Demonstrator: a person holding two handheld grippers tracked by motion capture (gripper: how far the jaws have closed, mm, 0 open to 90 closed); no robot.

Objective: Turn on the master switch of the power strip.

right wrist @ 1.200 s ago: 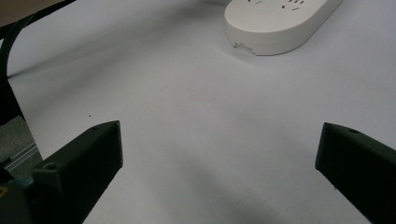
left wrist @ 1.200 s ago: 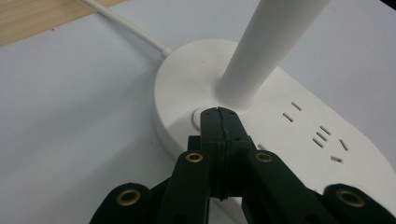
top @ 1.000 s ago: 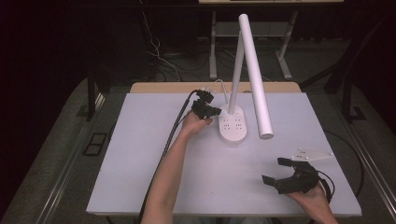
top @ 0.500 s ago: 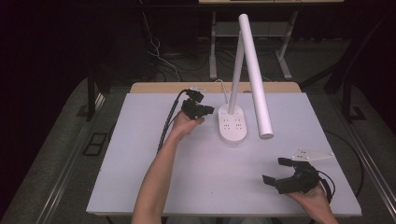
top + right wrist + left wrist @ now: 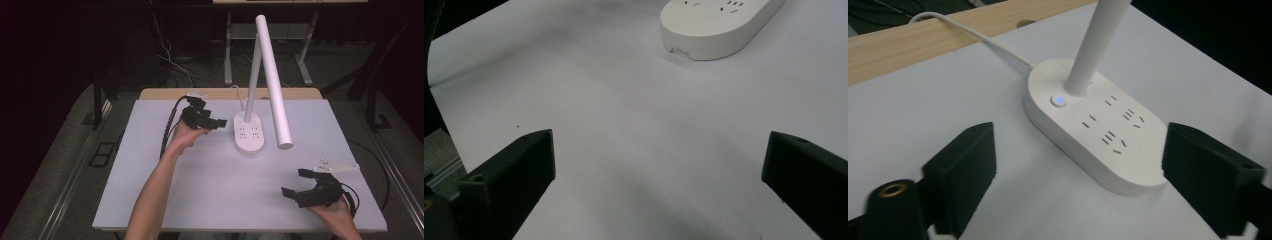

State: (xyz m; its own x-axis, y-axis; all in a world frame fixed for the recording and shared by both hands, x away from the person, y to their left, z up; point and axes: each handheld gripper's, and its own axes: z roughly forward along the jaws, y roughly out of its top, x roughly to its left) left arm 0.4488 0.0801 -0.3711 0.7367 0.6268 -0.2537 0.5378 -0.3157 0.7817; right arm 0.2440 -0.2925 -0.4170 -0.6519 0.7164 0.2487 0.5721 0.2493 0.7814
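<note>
black grippers [image 5: 212,121], black cables, bare forearms

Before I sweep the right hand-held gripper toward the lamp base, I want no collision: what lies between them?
Nothing: bare white table separates the right hand-held gripper from the lamp base, as the right gripper view shows.

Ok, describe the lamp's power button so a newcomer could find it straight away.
Start at the white table and find the white desk lamp near its far edge. Its oval base carries sets of socket slots on top. The button is the small round one beside the foot of the lamp's stem, the only spot on the base glowing blue.
</note>
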